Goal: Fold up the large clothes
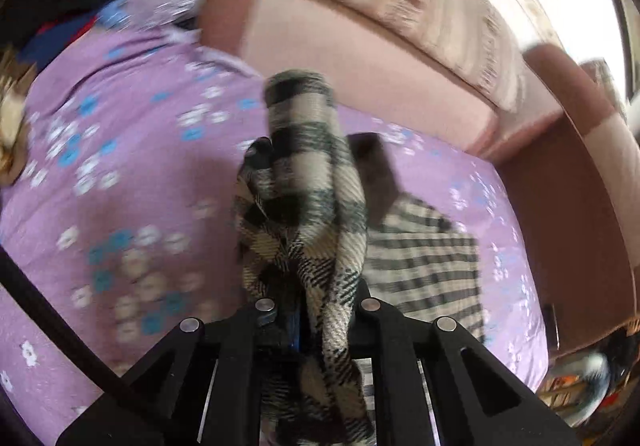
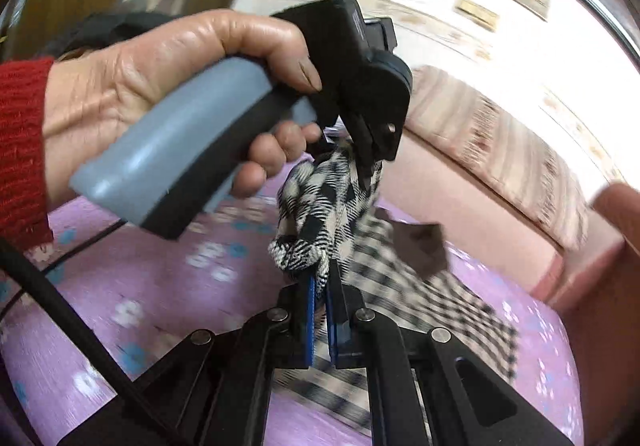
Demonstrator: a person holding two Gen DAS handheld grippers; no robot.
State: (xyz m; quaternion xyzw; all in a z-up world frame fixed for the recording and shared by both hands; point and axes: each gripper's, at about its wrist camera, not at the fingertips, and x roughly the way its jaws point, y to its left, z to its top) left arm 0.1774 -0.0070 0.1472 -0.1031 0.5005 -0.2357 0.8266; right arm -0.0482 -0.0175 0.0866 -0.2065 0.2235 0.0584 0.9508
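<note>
Right gripper (image 2: 320, 292) pinching checked cloth (image 2: 320, 221); left gripper (image 1: 296, 310) clamping same bunched cloth. Thin bite possibly slipping, fold collapsing onto purple floral bedsheet (image 1: 120, 149).

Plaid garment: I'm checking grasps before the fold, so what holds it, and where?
Both grippers are shut on the plaid garment: right gripper and left gripper each pinch a bunched-up edge, close together, lifted above the bed.

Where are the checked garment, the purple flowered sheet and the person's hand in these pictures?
checked garment (image 1: 304, 181): left wrist view, bunched part held up.
purple flowered sheet (image 1: 132, 149): left wrist view, bare part left of garment.
hand (image 2: 132, 69): right wrist view, back of hand on grey handle.
</note>
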